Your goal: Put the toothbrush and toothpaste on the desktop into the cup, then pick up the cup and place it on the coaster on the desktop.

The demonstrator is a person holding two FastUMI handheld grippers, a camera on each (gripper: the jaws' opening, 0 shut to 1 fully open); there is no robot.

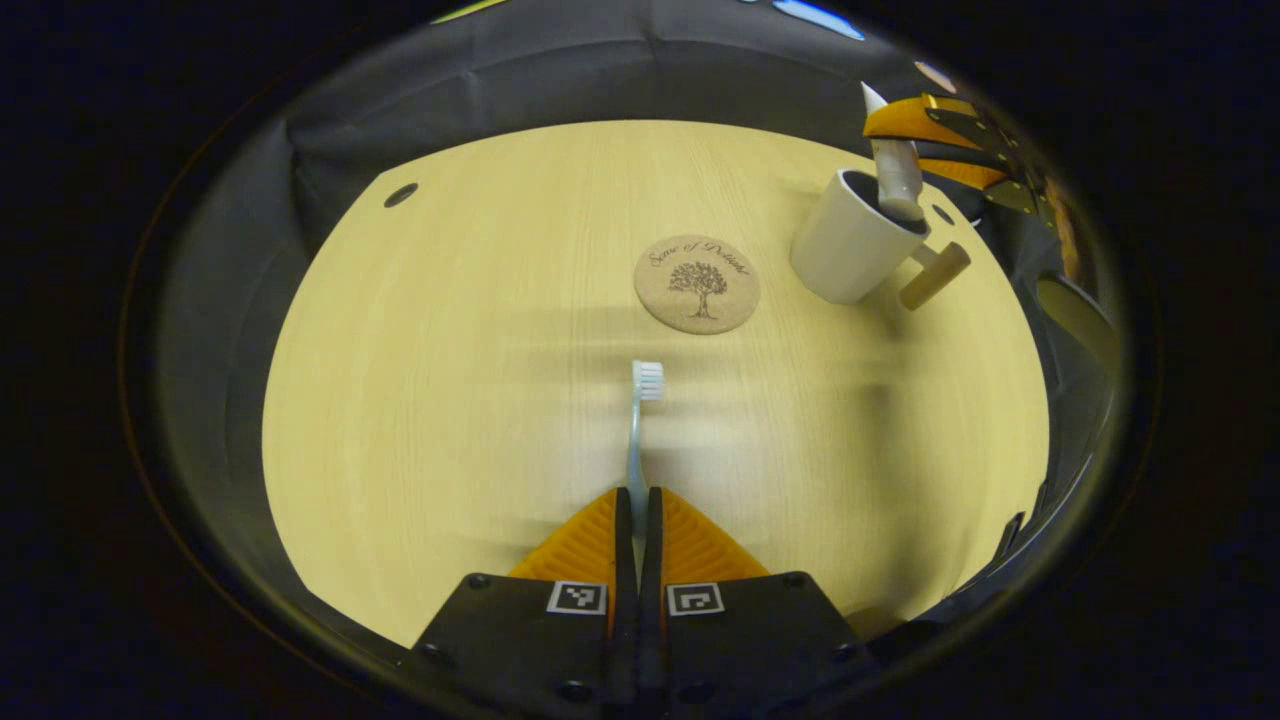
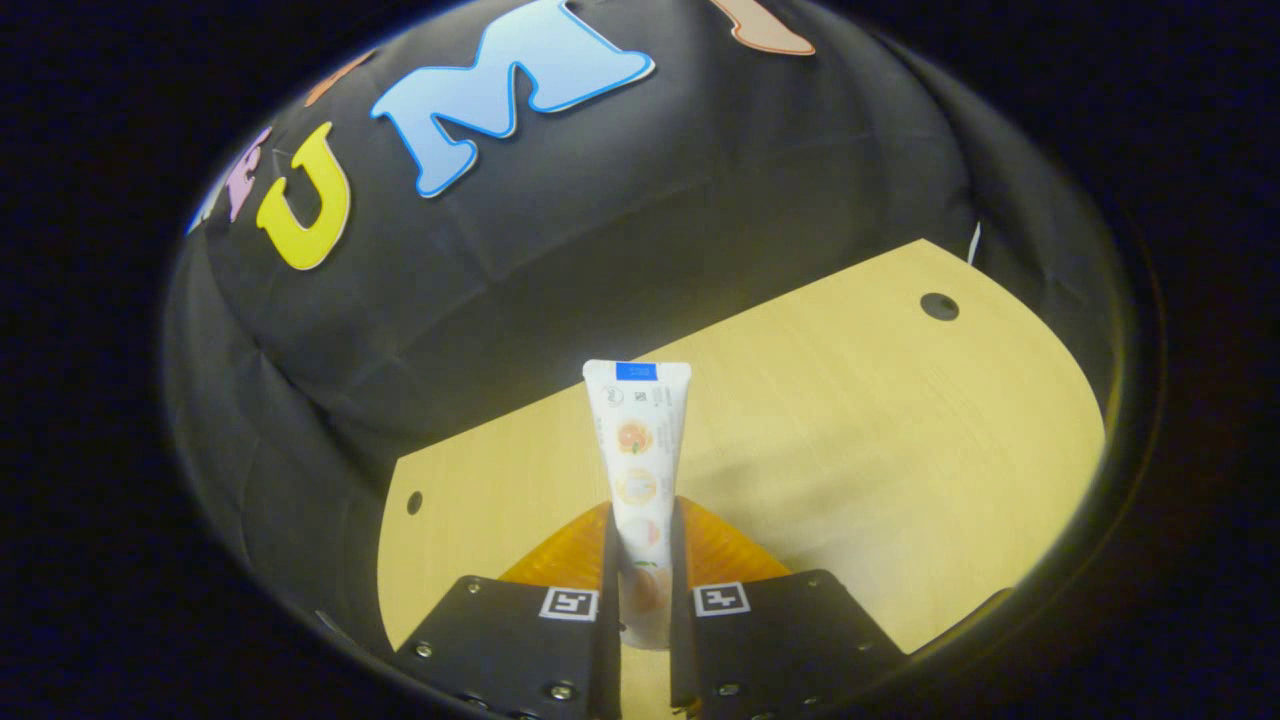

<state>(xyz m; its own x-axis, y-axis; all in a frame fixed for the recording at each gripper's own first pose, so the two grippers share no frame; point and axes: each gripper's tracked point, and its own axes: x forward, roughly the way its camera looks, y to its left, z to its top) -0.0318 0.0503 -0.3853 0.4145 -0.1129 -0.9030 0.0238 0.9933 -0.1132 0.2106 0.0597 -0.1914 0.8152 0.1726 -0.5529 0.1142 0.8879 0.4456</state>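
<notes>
While both grippers hold their loads, the job of filling the white ceramic cup with a short wooden peg handle [image 1: 850,250] looks about half under way. In the left gripper view, the left gripper [image 1: 637,500] has its jaws nearly closed on the handle of the pale blue toothbrush with white bristles [image 1: 638,420], which points forward along the fingers, bristle head out over the pale wooden desk [image 1: 450,400]; gripping the tail end probably leaves the length free to drop into the cup. In the right gripper view, the right gripper [image 2: 640,545] has its jaws pressed on the lower body of the white plastic toothpaste tube printed with fruit pictures [image 2: 640,450], crimped end away from the camera. The left gripper view shows that tube [image 1: 893,170] standing in the cup's mouth, the other gripper just behind it, apparently at the point of release. The cup sits at the desk's far right, near a cable hole. The round cork coaster stamped with a tree [image 1: 697,283] lies bare between toothbrush and cup, apart from both. Nothing blocks the toothbrush's path, though the tube already takes up part of the cup's opening.
</notes>
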